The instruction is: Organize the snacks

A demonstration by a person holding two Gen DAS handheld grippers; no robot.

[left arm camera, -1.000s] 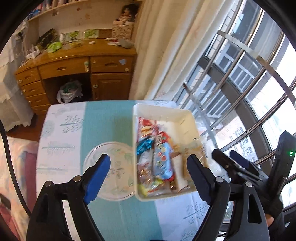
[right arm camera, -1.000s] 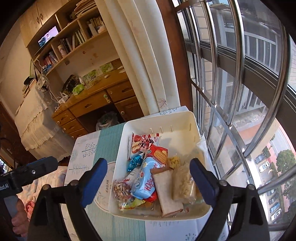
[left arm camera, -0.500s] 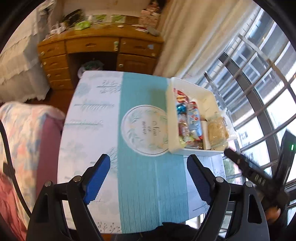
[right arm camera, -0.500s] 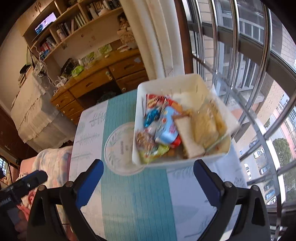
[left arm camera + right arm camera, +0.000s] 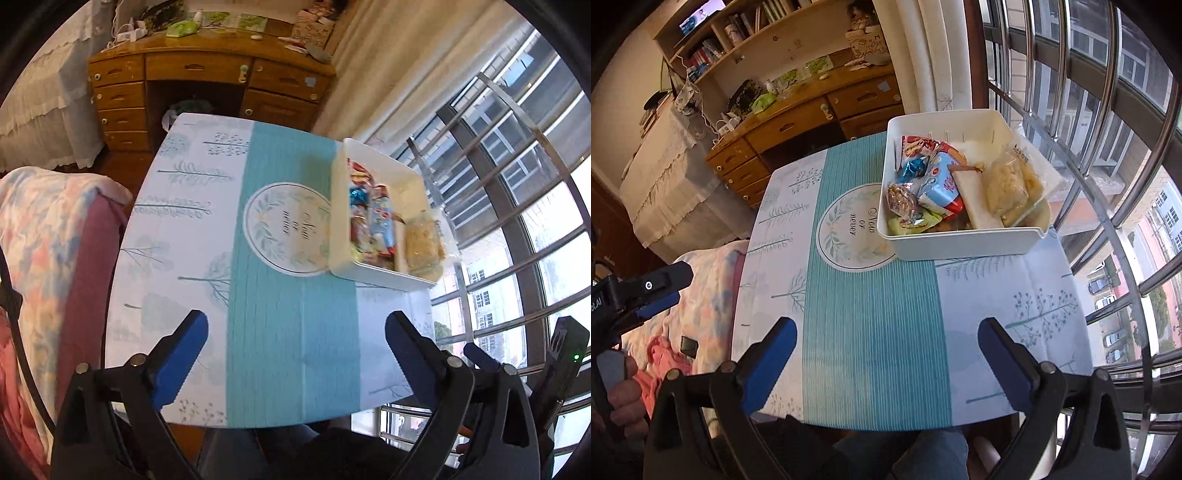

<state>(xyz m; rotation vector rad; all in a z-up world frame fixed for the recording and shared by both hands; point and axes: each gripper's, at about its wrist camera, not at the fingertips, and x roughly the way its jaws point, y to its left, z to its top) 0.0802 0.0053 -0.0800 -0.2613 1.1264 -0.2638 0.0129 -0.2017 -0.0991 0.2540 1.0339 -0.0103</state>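
A white bin (image 5: 960,242) stands at the far right of the table, by the window. It holds several wrapped snacks: a blue packet (image 5: 938,188), a red packet (image 5: 916,144), a green one (image 5: 912,223) and a clear bag of pale yellow pieces (image 5: 1008,188). The left wrist view shows the same bin (image 5: 380,275) and clear bag (image 5: 423,243). My left gripper (image 5: 295,325) hangs over the near part of the teal cloth, its jaws opening with nothing between them. My right gripper (image 5: 886,328) is also short of the bin, jaws opening and empty.
A round printed motif (image 5: 849,229) lies on the tablecloth's teal stripe, left of the bin. Metal window bars (image 5: 1108,147) run close along the right. A wooden desk (image 5: 207,70) stands beyond the table, a flowered blanket (image 5: 48,240) lies left, and a hand (image 5: 624,398) shows low left.
Both grippers have drawn back from over the bin toward the table's near edge, so the bin now lies far ahead. The left jaws stand wider than before.
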